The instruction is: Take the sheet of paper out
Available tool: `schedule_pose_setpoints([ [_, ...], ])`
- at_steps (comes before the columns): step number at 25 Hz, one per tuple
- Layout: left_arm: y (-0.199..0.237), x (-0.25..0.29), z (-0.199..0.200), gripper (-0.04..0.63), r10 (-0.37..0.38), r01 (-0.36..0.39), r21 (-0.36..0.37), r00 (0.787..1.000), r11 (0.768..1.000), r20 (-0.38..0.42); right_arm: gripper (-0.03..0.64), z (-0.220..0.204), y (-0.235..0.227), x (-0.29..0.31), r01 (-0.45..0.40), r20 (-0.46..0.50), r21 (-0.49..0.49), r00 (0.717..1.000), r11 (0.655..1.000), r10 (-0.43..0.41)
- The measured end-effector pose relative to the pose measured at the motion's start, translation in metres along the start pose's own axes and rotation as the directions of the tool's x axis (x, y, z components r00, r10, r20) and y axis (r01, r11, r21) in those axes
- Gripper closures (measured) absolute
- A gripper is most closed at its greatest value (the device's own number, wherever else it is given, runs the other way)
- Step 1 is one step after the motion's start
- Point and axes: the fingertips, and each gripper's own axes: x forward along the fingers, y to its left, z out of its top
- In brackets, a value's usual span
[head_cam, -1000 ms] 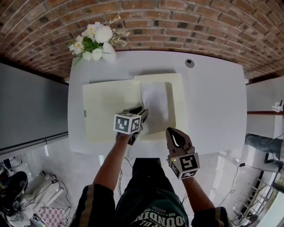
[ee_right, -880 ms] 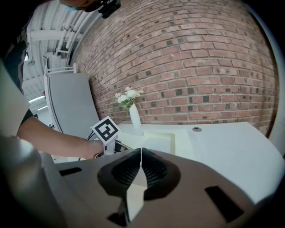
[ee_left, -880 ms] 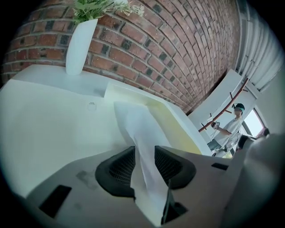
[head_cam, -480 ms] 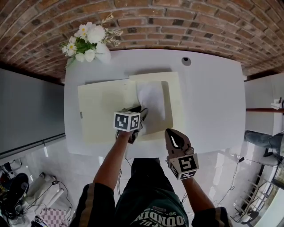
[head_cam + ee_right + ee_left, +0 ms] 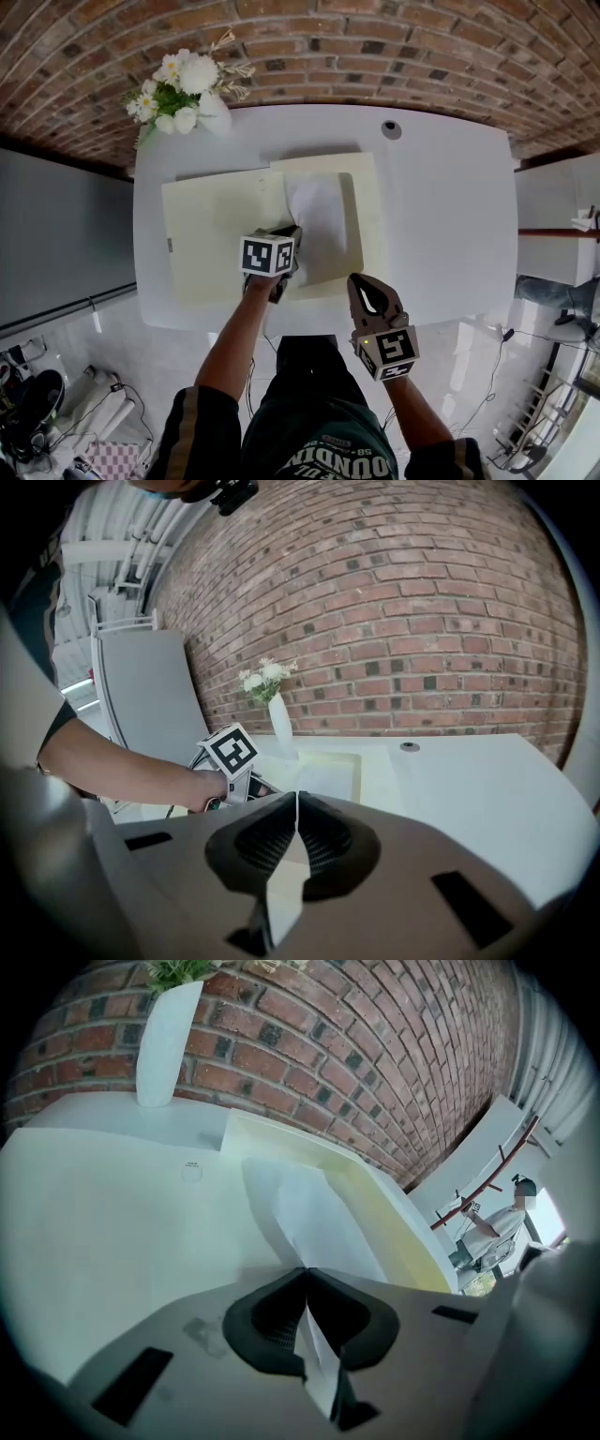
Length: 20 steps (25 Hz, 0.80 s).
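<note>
Head view, left forearm (image 5: 230, 339) extended toward paper (image 5: 321, 217)

one folder (image 5: 211, 234), one paper sheet (image 5: 319, 211), one vase (image 5: 214, 111), two tools: left tool (image 5: 292, 232), right tool (image 5: 364, 284)

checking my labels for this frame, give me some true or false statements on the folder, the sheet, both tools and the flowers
1. The flowers stand at the table's far left corner. True.
2. The folder lies closed. False: it lies open, with the sheet of paper on its right half.
3. The left tool hangs open above the sheet. False: its jaws have just been closing and now pinch the sheet's near edge.
4. The right tool holds nothing. True: its jaws are together and empty.
</note>
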Motion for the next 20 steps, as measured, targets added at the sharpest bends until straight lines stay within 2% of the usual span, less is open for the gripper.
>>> schedule_pose_setpoints([
  [20, 0.011, -0.006, 0.000, 0.583, 0.012, -0.013, -0.012, 1.000, 1.000, -0.009, 0.546, 0.000, 0.002, 0.002, -0.002, -0.001, 0.002, 1.000, 1.000, 0.002],
])
